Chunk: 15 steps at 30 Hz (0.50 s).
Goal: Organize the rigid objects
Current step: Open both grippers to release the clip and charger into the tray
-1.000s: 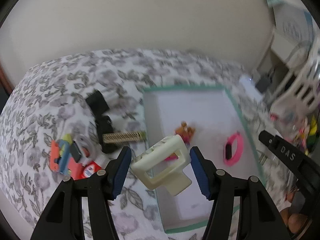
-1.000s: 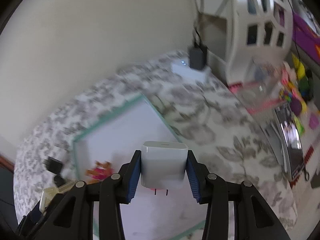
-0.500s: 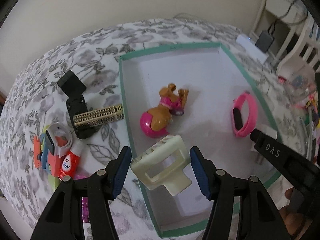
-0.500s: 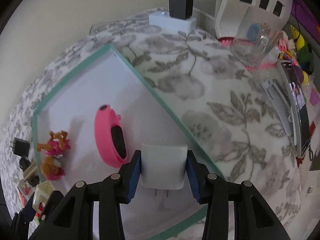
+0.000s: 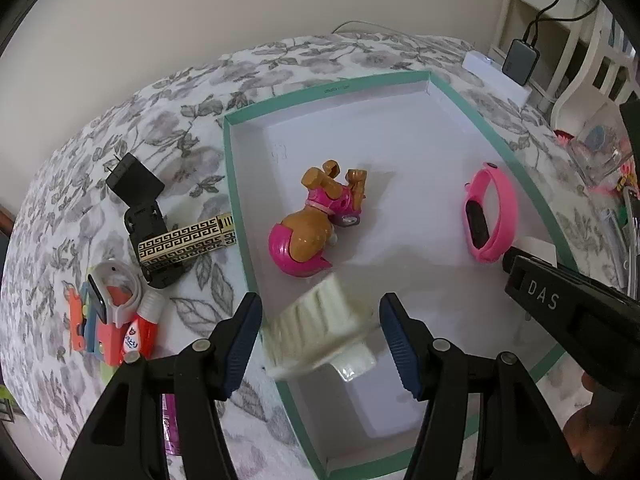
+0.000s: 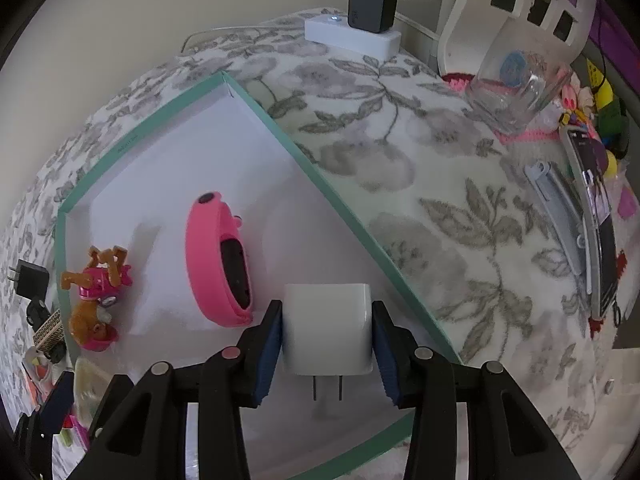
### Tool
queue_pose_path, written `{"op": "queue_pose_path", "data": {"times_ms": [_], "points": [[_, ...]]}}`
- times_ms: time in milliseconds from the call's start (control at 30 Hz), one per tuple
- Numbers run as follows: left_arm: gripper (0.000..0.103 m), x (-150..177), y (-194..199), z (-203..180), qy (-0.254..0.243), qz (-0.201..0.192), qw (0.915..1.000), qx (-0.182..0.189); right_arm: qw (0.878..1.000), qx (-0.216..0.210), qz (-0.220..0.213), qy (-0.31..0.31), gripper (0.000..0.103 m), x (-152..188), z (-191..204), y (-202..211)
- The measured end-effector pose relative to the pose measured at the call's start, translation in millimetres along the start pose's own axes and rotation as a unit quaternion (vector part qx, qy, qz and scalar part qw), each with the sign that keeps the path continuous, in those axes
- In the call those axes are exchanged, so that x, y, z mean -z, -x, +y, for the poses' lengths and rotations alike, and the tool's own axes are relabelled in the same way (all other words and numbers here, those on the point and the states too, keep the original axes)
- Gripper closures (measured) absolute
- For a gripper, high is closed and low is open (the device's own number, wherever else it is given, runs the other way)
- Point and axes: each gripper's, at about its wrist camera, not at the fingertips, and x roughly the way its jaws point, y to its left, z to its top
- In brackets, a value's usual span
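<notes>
Left tongs (image 5: 320, 334) spread wide, blue pads clear of the cream ribbed plastic piece (image 5: 320, 332) lying tilted between them, across the near-left green rim of the shallow white cardboard tray (image 5: 400, 128); blurred, touching neither pad. Just ahead of those tongs, inside the tray: brown toy puppy in a pink outfit and pink half-shell (image 5: 316, 224), on its side. Farther ahead and to the right, a pink rubber wristband with a black screen (image 5: 490, 216), also on the tray floor.

Right tongs (image 6: 327, 350) clamped on a white cube-shaped wall charger (image 6: 326, 328), both pads pressed to its sides, prongs pointing back toward the handles, low over the tray's near-right corner. Immediately left of this charger, the pink band; beyond it to the left, the puppy.

Left of the left tongs, outside the tray on the grey floral cloth (image 5: 168, 128): black plug adapter (image 5: 134, 180), gold-and-black patterned bar (image 5: 186, 242), grey-white wristband (image 5: 114, 294), red-capped glue tube (image 5: 140, 332).

Far ahead of the right tongs: white power strip (image 6: 352, 36) carrying a dark adapter (image 6: 372, 6).
</notes>
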Motion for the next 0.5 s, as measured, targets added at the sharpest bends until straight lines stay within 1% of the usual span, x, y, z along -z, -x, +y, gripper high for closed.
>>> {"op": "queue_pose_path", "data": {"times_ms": [33, 100, 167, 333, 500], "points": [[0.04, 0, 1, 0, -0.001, -0.002, 1.0, -0.001, 1.0, -0.002, -0.002, 0.003, 0.052, -1, 1, 2], [0.037, -1, 4, 1, 0.0, -0.007, 1.0, 0.003, 1.0, -0.005, -0.01, 0.006, 0.036, -1, 5, 6], [0.032, -2, 7, 1, 0.002, -0.011, 0.9999, 0.01, 1.0, -0.009, -0.014, 0.009, 0.036, -2, 8, 9], [0.032, -6, 17, 6, 0.011, -0.026, 0.9996, 0.008, 0.999, -0.01, -0.036, 0.014, 0.036, -6, 11, 21], [0.031, -12, 26, 29, 0.062, -0.037, 0.9973, 0.013, 0.997, -0.024, -0.072, 0.014, 0.034, -10, 15, 41]]}}
